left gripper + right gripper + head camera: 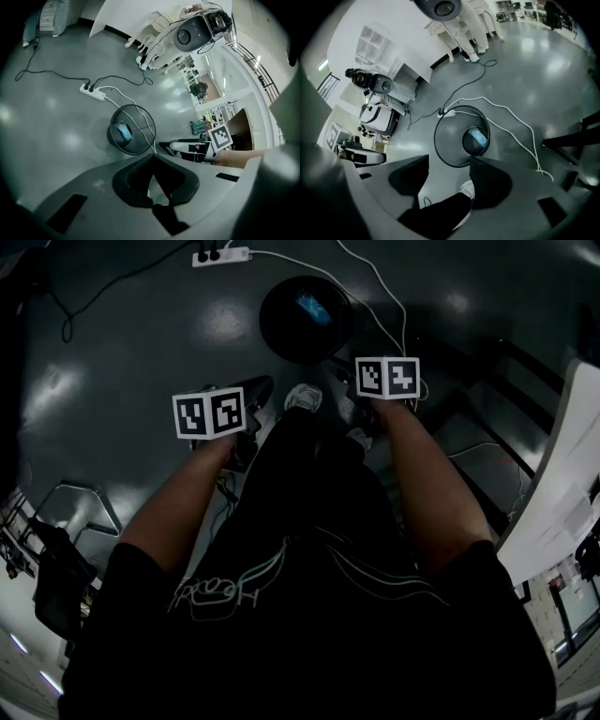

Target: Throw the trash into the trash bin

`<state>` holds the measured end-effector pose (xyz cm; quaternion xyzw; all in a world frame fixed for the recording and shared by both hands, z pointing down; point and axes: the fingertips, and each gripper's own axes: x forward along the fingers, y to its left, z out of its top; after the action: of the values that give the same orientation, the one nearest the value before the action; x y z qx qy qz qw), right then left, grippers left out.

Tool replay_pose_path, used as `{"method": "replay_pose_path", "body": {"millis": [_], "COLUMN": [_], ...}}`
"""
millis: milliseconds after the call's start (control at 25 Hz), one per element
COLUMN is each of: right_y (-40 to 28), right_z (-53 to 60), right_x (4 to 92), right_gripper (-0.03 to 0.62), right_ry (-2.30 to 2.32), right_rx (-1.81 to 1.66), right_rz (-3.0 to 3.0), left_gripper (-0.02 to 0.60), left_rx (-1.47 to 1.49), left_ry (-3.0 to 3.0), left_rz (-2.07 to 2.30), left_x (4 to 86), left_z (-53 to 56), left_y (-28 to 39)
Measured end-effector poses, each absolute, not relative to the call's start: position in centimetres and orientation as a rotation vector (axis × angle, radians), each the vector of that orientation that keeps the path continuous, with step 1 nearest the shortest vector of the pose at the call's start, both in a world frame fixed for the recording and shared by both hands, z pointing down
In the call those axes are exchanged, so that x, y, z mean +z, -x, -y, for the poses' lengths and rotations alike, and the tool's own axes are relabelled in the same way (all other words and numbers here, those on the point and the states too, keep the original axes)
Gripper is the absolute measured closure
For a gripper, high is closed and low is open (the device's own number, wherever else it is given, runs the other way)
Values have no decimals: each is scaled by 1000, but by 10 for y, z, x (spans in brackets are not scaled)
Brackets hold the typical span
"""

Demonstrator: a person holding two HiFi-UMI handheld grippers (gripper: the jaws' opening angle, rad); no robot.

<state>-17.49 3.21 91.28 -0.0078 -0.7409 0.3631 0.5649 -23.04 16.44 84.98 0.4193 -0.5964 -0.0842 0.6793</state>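
A round black wire trash bin [281,334] stands on the grey floor ahead of the person's feet. A crumpled blue piece of trash [314,307] lies at its bottom, also seen as blue trash [477,137] in the right gripper view. My right gripper [449,165] hangs just short of the bin's rim [440,145] with its jaws wide open; only floor, a shoe and a trouser leg show between them. My left gripper [152,156] is to the left of the bin [111,137], its pads meeting at the tips with nothing held.
A white power strip [221,255] and a white cable [380,298] lie on the floor beyond and beside the bin. A black metal frame [487,381] and a white table edge [562,484] stand at the right. A white shoe [303,397] is near the bin.
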Motion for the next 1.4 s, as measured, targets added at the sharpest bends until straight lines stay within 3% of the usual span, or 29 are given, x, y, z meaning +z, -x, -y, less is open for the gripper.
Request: {"method": "replay_pose_path", "body": {"millis": [80, 200, 360, 880, 1400], "right_y": [177, 178, 178, 140, 29], "right_z": [-30, -20, -9, 39, 73], "right_x": [898, 866, 811, 536, 338], "right_gripper": [321, 440, 537, 559, 559], "right_ry": [43, 72, 67, -105, -544], "right_rx": [898, 872, 839, 792, 598], "right_rz": [1770, 1841, 1937, 2354, 2663], "left_gripper": [577, 577, 577, 577, 577], "left_rx": [-207, -231, -243, -343, -206], "left_ry": [-943, -949, -1011, -1568, -2161], "left_rz": [1335, 1339, 1350, 1245, 1050], "left_x": [845, 831, 798, 552, 340], "left_z": [-157, -143, -121, -7, 64], "left_y": [231, 230, 234, 219, 116]}}
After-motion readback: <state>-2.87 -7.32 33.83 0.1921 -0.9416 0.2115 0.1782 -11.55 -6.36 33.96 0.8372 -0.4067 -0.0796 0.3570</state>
